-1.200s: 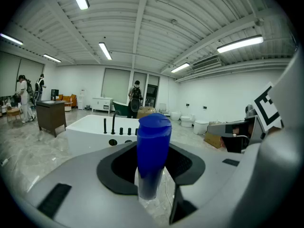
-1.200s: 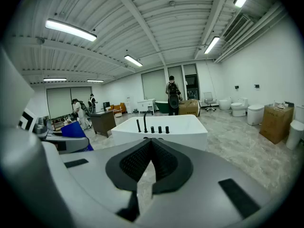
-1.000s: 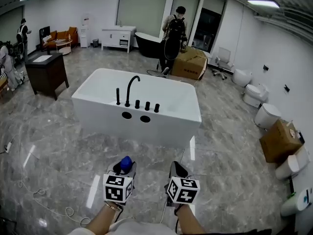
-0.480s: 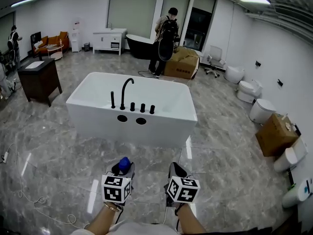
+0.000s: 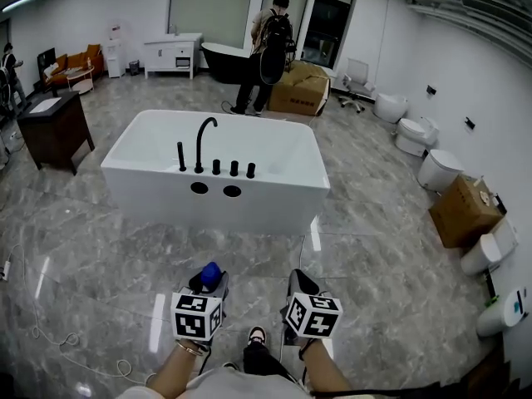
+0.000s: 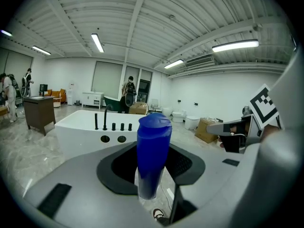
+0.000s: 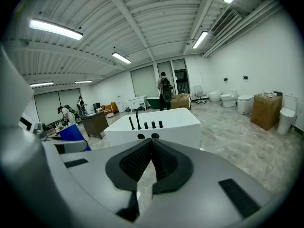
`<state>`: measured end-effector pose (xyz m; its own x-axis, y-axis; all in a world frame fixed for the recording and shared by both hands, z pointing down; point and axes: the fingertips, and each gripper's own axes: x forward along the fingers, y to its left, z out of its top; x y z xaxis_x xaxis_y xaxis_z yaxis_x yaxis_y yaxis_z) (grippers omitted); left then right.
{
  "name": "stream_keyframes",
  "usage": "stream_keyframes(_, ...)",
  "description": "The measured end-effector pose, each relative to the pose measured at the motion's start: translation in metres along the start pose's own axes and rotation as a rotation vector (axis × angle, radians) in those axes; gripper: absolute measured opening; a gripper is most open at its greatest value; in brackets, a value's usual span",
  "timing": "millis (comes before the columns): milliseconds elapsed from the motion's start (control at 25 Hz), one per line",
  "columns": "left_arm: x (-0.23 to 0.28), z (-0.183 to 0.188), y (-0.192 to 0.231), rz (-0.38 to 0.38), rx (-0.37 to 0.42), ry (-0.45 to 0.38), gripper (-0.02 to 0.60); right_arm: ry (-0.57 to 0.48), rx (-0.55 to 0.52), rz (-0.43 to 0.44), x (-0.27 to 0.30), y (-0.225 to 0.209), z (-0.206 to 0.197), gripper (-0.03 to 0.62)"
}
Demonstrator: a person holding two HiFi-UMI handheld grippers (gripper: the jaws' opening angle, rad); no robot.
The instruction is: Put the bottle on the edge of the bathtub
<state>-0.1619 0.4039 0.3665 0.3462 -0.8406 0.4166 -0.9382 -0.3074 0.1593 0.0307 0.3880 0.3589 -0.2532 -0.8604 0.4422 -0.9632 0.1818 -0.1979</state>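
Open marble floor [image 5: 125,248] was seen in front of the white bathtub [image 5: 166,206]. Its near rim [image 5: 287,179] was taken up at the left and middle by a tall black faucet [image 5: 199,144] and a row of knobs [image 5: 233,169]; the right stretch was left bare.

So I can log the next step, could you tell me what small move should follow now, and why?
Probably carry the blue bottle, clamped upright in the left gripper, forward toward the bathtub: its rim is some way ahead across the floor.
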Motion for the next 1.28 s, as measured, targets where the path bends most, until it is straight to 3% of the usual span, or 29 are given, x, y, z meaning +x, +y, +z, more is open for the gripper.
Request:
stream_keyframes(440,0.033,0.01,0.01,-0.02,0.02,0.022,0.164,0.02,-0.017,0.024,0.042,-0.002,0.012,0.026)
stream_keyframes(960,0.109,0.051,0.024,-0.013,0.009,0.021,0.164,0.037,-0.013,0.02,0.116,-0.04,0.053,0.026)
stream_keyframes(1280,0.151,0.056,0.028,0.011,-0.001,0.052,0.164,0.081,-0.006,0.03,0.154,-0.067,0.058,0.026)
